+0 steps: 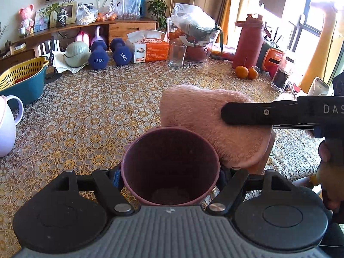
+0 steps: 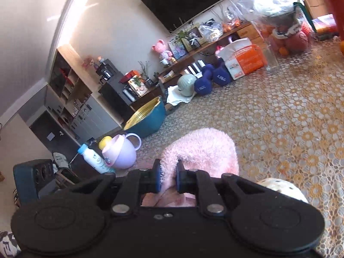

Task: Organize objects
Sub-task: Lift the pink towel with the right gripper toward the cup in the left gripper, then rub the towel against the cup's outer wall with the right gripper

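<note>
The left gripper [image 1: 171, 175] is clamped around a dark purple cup [image 1: 169, 167], held just above a lace-patterned table [image 1: 86, 111], its mouth facing the camera. The right gripper [image 2: 168, 179] pinches a fluffy pink cloth [image 2: 200, 150] beside and slightly above the cup's rim, touching or nearly so; the cup's inside looks empty, though the bottom is dim. The cloth seems about to go into the cup, a step not yet done. Dumbbells [image 1: 107, 53], a tissue box [image 1: 150, 48] and a lavender jug [image 1: 6, 126] stand unsorted.
</note>
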The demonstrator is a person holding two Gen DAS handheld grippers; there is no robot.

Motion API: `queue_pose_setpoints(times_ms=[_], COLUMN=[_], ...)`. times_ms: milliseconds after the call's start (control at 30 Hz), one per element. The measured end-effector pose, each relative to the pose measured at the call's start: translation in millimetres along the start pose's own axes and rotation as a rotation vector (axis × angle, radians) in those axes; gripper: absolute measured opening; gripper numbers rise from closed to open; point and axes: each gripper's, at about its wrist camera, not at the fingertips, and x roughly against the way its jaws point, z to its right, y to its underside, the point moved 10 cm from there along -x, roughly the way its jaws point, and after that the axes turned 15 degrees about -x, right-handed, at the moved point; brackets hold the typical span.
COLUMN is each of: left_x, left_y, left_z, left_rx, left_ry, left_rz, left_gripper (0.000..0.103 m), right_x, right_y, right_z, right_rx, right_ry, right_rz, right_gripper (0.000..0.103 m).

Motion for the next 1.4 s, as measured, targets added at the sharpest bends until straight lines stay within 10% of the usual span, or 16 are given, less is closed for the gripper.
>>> queue_pose_setpoints(times_ms=[667, 1000, 1400], left_x=[6, 11, 12], left_y=[7, 12, 14], left_z=[-5, -7, -12], left_rx=[0.018, 0.022, 0.048], left_ry=[0.031, 0.062, 0.075], left_rz=[0.016, 0.042, 0.047], left_gripper=[0.077, 0.077, 0.076], right_x=[-43, -15, -47], right_y=[34, 9, 37], right_z=[45, 6, 38], right_rx=[-0.035, -0.105, -0.170], right_ry=[0.125, -0.096, -0.018], right_rz=[-0.143, -0.098, -0.181], right_gripper=[0.013, 0.016, 0.015])
